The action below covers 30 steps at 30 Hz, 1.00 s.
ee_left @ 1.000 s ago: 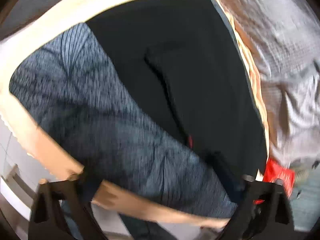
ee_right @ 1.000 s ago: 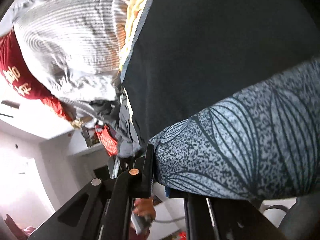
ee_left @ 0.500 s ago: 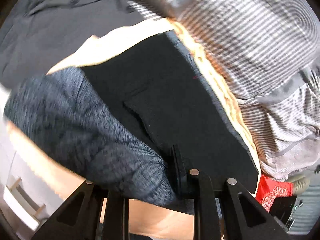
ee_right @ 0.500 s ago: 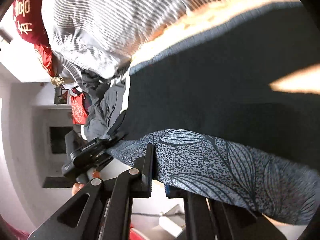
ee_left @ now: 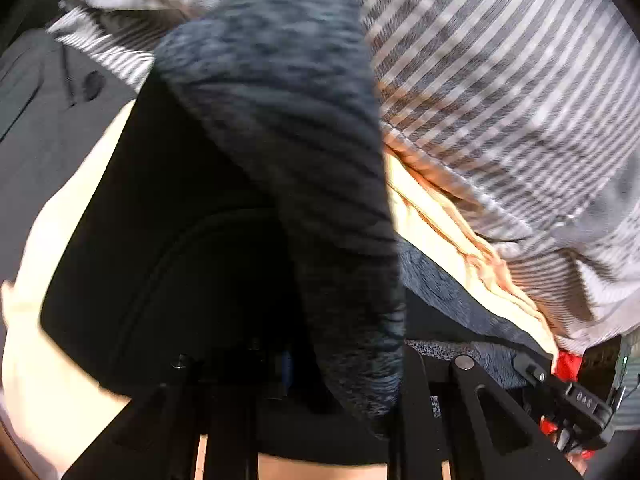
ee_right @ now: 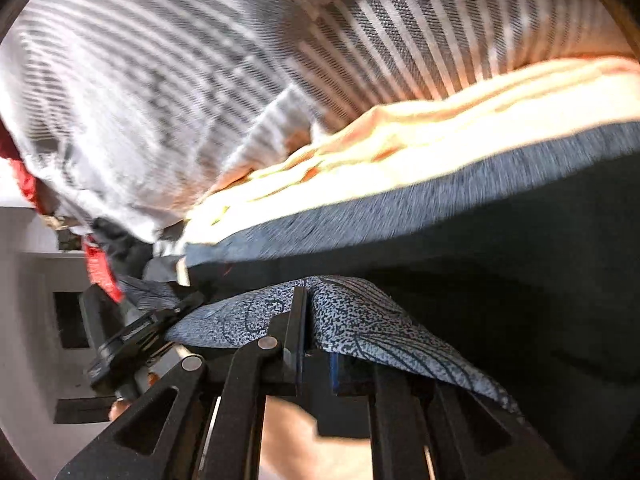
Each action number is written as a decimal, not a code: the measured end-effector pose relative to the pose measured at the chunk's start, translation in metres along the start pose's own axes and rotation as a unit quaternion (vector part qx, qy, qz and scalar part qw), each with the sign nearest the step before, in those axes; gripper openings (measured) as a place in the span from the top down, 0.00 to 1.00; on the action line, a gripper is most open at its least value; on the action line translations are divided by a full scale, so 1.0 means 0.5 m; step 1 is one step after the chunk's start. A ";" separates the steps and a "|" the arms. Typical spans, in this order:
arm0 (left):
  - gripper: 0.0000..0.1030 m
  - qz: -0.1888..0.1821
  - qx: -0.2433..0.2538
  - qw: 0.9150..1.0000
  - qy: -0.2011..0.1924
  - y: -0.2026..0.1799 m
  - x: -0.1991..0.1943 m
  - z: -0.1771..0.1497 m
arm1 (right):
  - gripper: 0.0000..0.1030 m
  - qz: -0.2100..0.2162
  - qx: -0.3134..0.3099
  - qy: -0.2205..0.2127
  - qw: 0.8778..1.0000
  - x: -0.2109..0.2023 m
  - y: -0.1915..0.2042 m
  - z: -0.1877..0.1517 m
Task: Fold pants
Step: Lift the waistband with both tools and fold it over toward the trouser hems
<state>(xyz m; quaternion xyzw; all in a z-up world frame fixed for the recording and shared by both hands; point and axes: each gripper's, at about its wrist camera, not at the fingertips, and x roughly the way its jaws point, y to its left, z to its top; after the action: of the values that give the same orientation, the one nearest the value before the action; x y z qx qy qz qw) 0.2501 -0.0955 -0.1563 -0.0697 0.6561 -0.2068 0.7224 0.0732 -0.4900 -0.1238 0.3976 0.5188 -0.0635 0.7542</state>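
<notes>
Both grippers, left (ee_left: 340,392) and right (ee_right: 316,344), clamped on the pants (ee_right: 360,320): carry the edge across evenly, keeping corners level, before lowering onto the black layer.

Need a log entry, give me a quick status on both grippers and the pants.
Left gripper and right gripper both shut on the patterned pants. Pants lifted, draping over black mat. Striped bedding close beyond.

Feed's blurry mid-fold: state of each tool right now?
Left tool: closed on the patterned pants.
Right tool: closed on the patterned pants.
</notes>
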 end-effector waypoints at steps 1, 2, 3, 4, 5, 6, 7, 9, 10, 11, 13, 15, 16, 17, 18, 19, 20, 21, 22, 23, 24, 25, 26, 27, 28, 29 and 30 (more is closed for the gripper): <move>0.77 0.003 0.005 1.000 -0.001 -0.002 0.012 0.005 | 0.91 -0.008 -0.002 0.000 1.000 0.016 -0.009 0.013; 0.76 0.004 0.009 1.000 -0.004 -0.003 0.019 0.007 | 0.89 -0.014 -0.002 0.001 1.000 0.033 -0.016 0.025; 0.76 0.003 0.011 1.000 -0.009 -0.003 0.023 0.009 | 0.88 -0.018 -0.002 0.003 1.000 0.050 -0.026 0.033; 0.71 0.001 0.012 1.000 -0.013 -0.005 0.025 0.009 | 0.88 -0.022 0.000 0.005 1.000 0.065 -0.034 0.040; 0.63 -0.002 0.017 1.000 -0.014 -0.010 0.024 0.008 | 0.87 -0.027 0.004 0.007 1.000 0.079 -0.042 0.043; 0.57 -0.008 0.024 1.000 -0.012 -0.014 0.022 0.006 | 0.87 -0.034 0.010 0.011 0.999 0.092 -0.051 0.043; 0.52 -0.012 0.032 0.999 -0.012 -0.019 0.018 0.001 | 0.87 -0.038 0.014 0.013 0.999 0.098 -0.055 0.041; 0.51 0.005 0.044 0.999 -0.016 -0.031 -0.003 -0.011 | 0.80 -0.043 0.018 0.010 0.999 0.096 -0.048 0.037; 0.42 0.012 0.046 0.999 -0.020 -0.033 -0.019 -0.019 | 0.74 -0.043 0.015 0.008 0.999 0.090 -0.040 0.035; 0.28 0.017 0.044 0.998 -0.030 -0.033 -0.035 -0.026 | 0.52 -0.042 0.006 0.006 0.999 0.078 -0.027 0.031; 0.25 0.032 0.053 0.996 -0.066 -0.036 -0.080 -0.043 | 0.28 -0.038 -0.006 -0.003 0.999 0.056 -0.003 0.019; 0.25 0.038 0.076 0.993 -0.085 -0.045 -0.111 -0.055 | 0.27 -0.048 -0.026 -0.026 0.998 0.014 0.022 0.004; 0.25 0.049 0.088 0.991 -0.092 -0.050 -0.117 -0.062 | 0.27 -0.051 -0.037 -0.035 0.997 -0.006 0.033 -0.005; 0.25 0.060 0.100 0.989 -0.091 -0.057 -0.113 -0.065 | 0.27 -0.049 -0.054 -0.047 0.996 -0.027 0.051 -0.021; 0.25 0.075 0.116 0.987 -0.082 -0.062 -0.098 -0.067 | 0.27 -0.048 -0.066 -0.048 0.995 -0.033 0.061 -0.030; 0.25 0.097 0.128 0.985 -0.070 -0.066 -0.076 -0.065 | 0.28 -0.057 -0.081 -0.041 0.994 -0.030 0.071 -0.036; 0.25 0.118 0.134 0.982 -0.063 -0.066 -0.055 -0.060 | 0.32 -0.079 -0.104 -0.023 0.991 -0.010 0.086 -0.044; 0.25 0.139 0.140 0.979 -0.059 -0.069 -0.030 -0.055 | 0.35 -0.093 -0.118 -0.012 0.989 0.007 0.095 -0.045; 0.25 0.160 0.143 0.975 -0.056 -0.071 -0.007 -0.048 | 0.36 -0.115 -0.134 0.001 0.984 0.033 0.101 -0.045; 0.25 0.175 0.143 0.973 -0.055 -0.071 0.010 -0.046 | 0.36 -0.128 -0.137 0.007 0.982 0.048 0.098 -0.042; 0.24 0.184 0.143 0.971 -0.057 -0.070 0.021 -0.044 | 0.36 -0.140 -0.132 0.014 0.981 0.067 0.087 -0.035; 0.21 0.194 0.149 0.967 -0.066 -0.074 0.025 -0.047 | 0.36 -0.155 -0.118 0.017 0.981 0.082 0.073 -0.029; 0.21 0.203 0.159 0.964 -0.069 -0.087 0.025 -0.044 | 0.36 -0.179 -0.097 0.016 0.979 0.089 0.053 -0.021; 0.21 0.208 0.171 0.961 -0.067 -0.093 0.022 -0.054 | 0.36 -0.177 -0.070 0.011 0.982 0.083 0.035 -0.019; 0.21 0.203 0.178 0.961 -0.064 -0.101 0.016 -0.066 | 0.36 -0.157 -0.052 0.005 0.986 0.071 0.027 -0.022; 0.21 0.198 0.184 0.961 -0.058 -0.102 0.011 -0.077 | 0.34 -0.136 -0.038 -0.005 0.990 0.049 0.023 -0.030; 0.21 0.196 0.190 0.961 -0.051 -0.104 0.005 -0.091 | 0.31 -0.127 -0.037 -0.013 0.991 0.024 0.025 -0.041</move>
<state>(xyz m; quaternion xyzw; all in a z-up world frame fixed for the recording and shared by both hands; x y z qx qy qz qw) 0.1949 -0.1355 -0.1450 0.1882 0.5676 -0.1779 0.7815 0.0700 -0.4643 -0.1303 0.2990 0.5577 -0.1447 0.7607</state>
